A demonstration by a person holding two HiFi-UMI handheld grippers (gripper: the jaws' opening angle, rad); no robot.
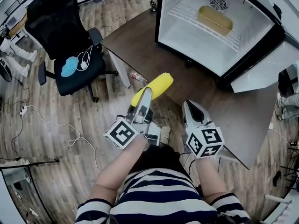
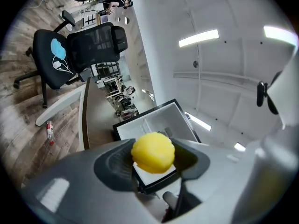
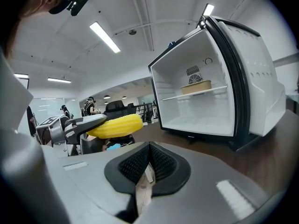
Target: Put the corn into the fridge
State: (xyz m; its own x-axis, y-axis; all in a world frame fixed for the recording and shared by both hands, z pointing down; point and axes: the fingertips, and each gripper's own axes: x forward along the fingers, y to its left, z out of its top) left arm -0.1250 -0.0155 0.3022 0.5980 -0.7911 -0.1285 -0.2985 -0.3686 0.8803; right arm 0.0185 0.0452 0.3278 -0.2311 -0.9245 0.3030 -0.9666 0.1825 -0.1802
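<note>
Dark surface (image 1: 201, 85) over plank floor, open mini fridge (image 1: 169, 13) at 1 o'clock with its door cut off at 3 o'clock, office chair (image 1: 70, 36) at 10 o'clock; left gripper (image 1: 147, 95) raised fridgeward, jaws clamped on the corn (image 1: 154, 87); right gripper (image 1: 189, 106) alongside, jaws together, empty.

Yellow corn (image 1: 152, 88), white fridge (image 1: 174, 6), striped shirt (image 1: 163, 197)

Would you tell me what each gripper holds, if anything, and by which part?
Left gripper grips the corn by one end; right gripper holds nothing.
</note>
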